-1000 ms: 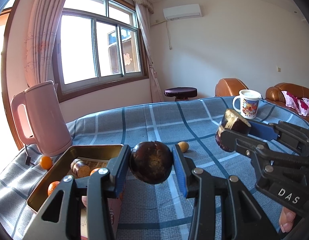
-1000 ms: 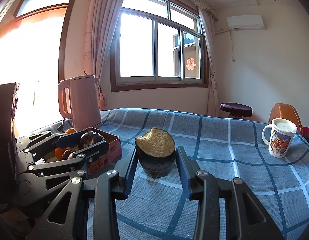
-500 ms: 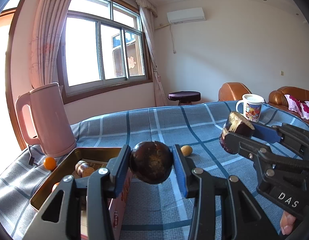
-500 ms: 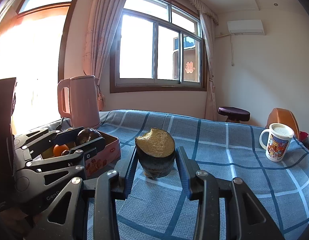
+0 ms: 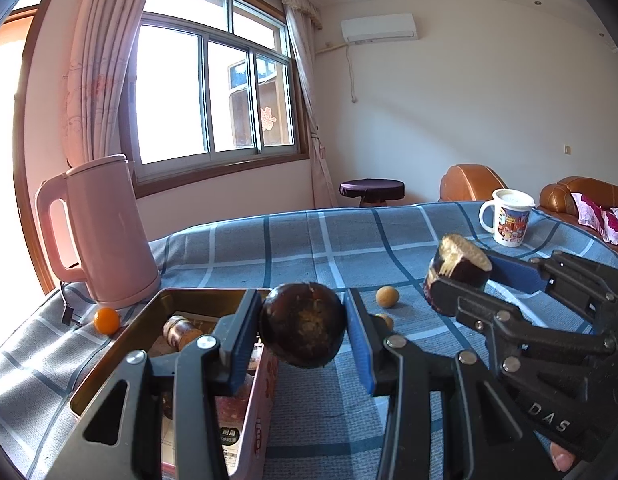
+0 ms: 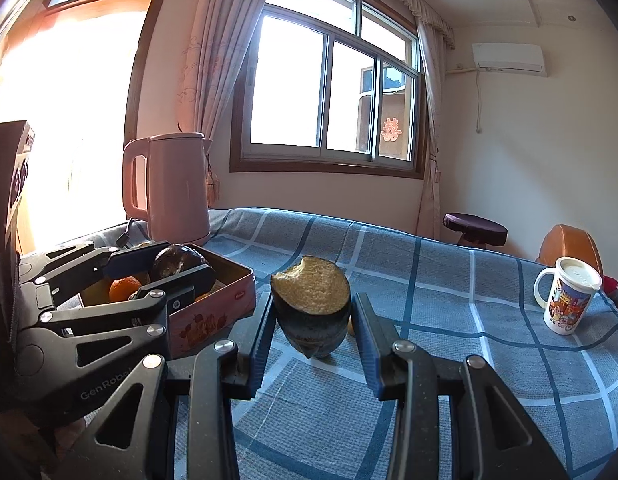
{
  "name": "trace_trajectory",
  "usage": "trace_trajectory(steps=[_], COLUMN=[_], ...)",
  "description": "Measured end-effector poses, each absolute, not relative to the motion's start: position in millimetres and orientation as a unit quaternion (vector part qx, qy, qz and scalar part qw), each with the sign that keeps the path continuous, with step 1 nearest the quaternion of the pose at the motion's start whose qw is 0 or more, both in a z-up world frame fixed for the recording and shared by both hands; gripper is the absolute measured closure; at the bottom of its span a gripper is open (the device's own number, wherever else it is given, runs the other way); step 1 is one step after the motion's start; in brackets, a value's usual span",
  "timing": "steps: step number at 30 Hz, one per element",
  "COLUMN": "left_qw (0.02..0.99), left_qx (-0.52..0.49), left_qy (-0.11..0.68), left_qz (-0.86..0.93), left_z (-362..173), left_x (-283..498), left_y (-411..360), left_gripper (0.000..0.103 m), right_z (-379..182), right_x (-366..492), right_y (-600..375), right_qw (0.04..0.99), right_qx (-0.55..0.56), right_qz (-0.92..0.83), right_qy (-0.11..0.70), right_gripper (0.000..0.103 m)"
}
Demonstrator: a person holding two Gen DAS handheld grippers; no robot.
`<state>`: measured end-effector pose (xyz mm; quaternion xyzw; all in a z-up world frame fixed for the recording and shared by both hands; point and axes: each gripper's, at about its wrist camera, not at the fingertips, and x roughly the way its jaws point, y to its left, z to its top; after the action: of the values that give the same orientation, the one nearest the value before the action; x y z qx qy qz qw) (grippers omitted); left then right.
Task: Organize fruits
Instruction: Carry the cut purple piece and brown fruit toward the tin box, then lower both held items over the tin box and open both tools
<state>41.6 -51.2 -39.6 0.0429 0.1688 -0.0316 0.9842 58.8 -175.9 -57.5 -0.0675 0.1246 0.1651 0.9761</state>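
the pink tin (image 5: 245, 408) sat at the table's left, fruit already inside. the left gripper (image 5: 303, 332) was clamped on a round dark fruit (image 5: 303, 330), held over the tin's right rim; it looked smooth and hard-shelled, likely to roll, so a squeeze across its widest part suited it. the right gripper (image 6: 311, 322) was clamped on a cut dark fruit piece (image 6: 311, 304), above the cloth beside the tin; its skin sides seemed the firm place to pinch, its spongy face probably crumbly
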Motion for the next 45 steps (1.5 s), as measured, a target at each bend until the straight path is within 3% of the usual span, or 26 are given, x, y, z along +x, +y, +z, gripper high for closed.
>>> trace_trajectory(steps=[29,45], left_qw=[0.98,0.965], left_qx=[-0.002,-0.032], left_qy=[0.194,0.255], left_qz=[0.043,0.057], left_z=[-34,-43], left_x=[52,85], left_y=[28,87], left_gripper=[0.059,0.059], right_z=[-46,-69], right_x=[70,83], right_y=[-90,-36], right_qw=[0.954,0.926], right_qx=[-0.11,-0.138], right_qz=[0.236,0.289], right_qy=[0.148,0.199], right_gripper=[0.062,0.062])
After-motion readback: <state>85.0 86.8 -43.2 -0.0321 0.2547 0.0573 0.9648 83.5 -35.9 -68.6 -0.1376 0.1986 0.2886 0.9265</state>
